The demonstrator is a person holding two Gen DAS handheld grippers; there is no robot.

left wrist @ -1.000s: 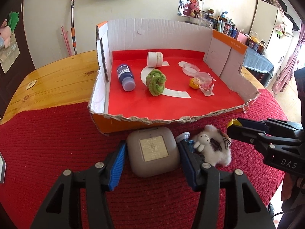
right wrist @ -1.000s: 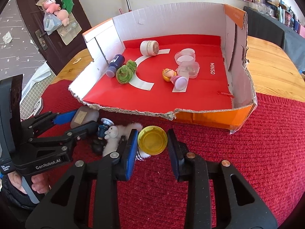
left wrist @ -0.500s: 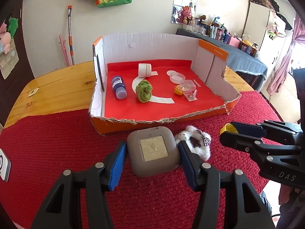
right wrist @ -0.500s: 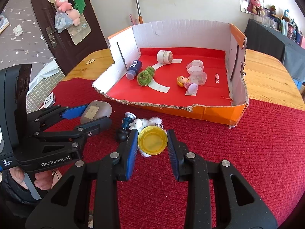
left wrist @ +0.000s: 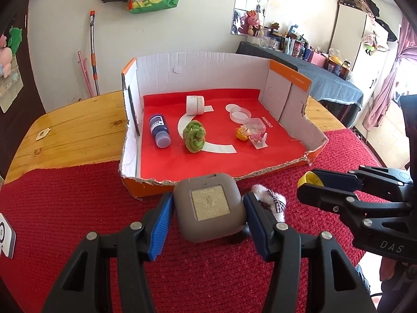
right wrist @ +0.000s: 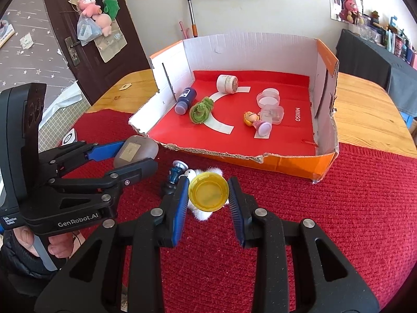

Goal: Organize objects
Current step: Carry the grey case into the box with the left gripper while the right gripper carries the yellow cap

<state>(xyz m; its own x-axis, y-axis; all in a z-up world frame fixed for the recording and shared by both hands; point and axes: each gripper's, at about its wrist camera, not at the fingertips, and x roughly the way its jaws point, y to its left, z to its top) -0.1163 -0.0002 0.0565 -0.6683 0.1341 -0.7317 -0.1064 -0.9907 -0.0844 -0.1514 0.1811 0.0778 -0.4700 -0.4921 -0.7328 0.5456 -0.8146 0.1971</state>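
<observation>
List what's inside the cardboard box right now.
Inside the cardboard box, on its red liner: a blue bottle lying down, a green fuzzy coil, a tape roll, clear round lids, a clear case and a small figurine. Nothing shows under them.

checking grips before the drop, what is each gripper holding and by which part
Left gripper clamps the grey square case by its two opposite sides. Right gripper pinches the yellow round lid across its rim.

left wrist: looks down past its claw (left wrist: 207, 208) | right wrist: likewise | shared: cardboard box (left wrist: 289, 86), red cloth (right wrist: 338, 208)
</observation>
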